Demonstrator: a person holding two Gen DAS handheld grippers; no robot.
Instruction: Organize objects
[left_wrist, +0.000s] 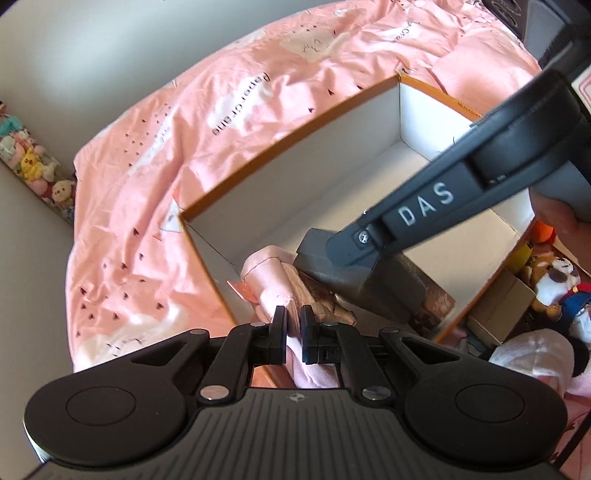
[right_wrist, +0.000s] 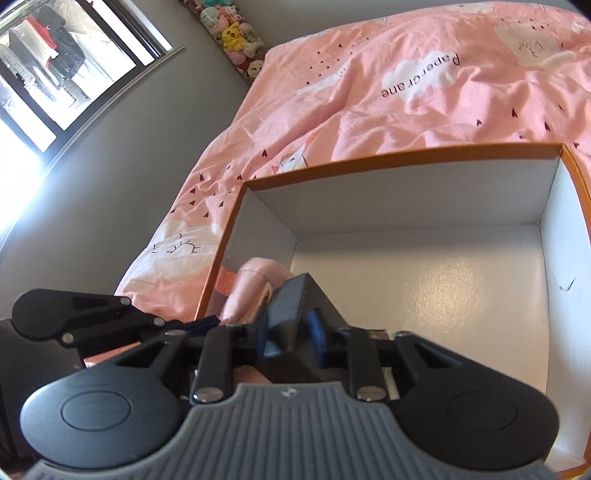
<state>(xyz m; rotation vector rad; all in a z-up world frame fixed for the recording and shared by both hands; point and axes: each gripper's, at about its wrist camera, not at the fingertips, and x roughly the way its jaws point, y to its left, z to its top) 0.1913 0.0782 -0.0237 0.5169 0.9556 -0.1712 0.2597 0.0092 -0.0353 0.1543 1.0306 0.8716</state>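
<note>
The left gripper (left_wrist: 293, 326) is pinched nearly closed, while the right gripper (right_wrist: 291, 332) clamps, crossing above it.

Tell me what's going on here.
A person is packing things into an orange-rimmed white box that sits on a bed with a pink duvet. The left tongs pinch a pink fabric item at the box's near corner. The right tongs grip a dark gray block just beside it. Most of the box floor is bare.
</note>
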